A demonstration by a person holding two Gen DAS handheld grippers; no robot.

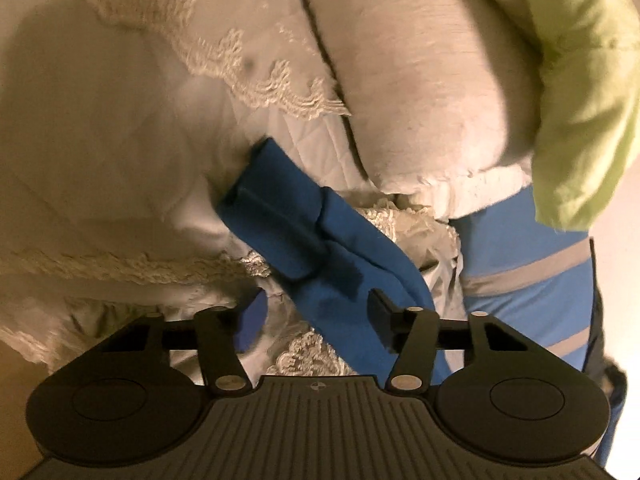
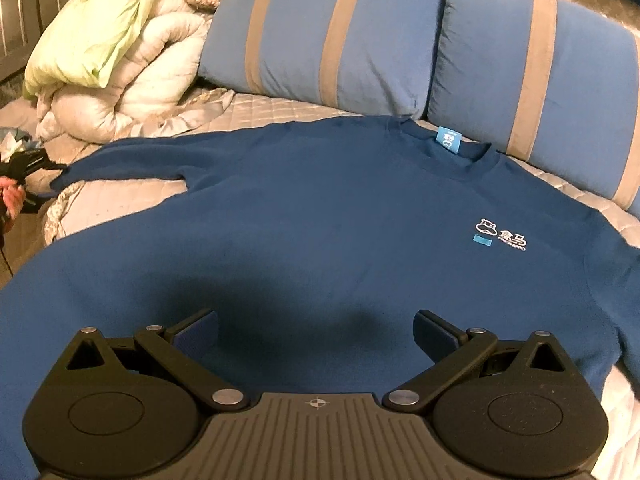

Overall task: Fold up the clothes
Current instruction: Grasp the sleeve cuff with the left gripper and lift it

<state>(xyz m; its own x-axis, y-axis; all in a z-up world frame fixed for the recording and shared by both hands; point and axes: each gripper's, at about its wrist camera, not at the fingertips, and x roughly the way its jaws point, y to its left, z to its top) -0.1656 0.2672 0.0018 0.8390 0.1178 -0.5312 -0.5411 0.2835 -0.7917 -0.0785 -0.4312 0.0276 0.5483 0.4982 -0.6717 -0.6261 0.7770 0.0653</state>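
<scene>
The right gripper (image 2: 316, 332) hovers low over the hem end of a dark blue long-sleeved sweatshirt (image 2: 320, 208), its jaws spread wide apart and holding nothing; the blue cloth lies just under and ahead of the gap between them, and whether the tips touch it cannot be told. The sweatshirt is spread flat, front side up, on a bed with a pale quilted cover (image 2: 276, 108). Its long axis runs from the near edge of the bed toward the head end, collar farthest away, with a light blue neck tag (image 2: 448, 139) at the collar and a small white printed logo (image 2: 500, 236) on the chest toward the right. One sleeve stretches out toward the left edge of the bed, where its cuff reaches the left gripper (image 2: 34, 160), seen small at the far left.

In the left wrist view, the left gripper (image 1: 316, 312) has its jaws parted, and the blue sleeve cuff (image 1: 276, 208) runs diagonally from between them up and to the left, lying over white lace-trimmed bedding (image 1: 120, 120). The right-hand finger rests against the sleeve cloth; the jaws do not pinch it.

Beyond the collar, two blue pillows with grey stripes (image 2: 328, 32) lean at the head of the bed. At the far left corner sits a bundled white duvet (image 2: 132, 80) with a pale green pillow (image 2: 92, 20) on top.
</scene>
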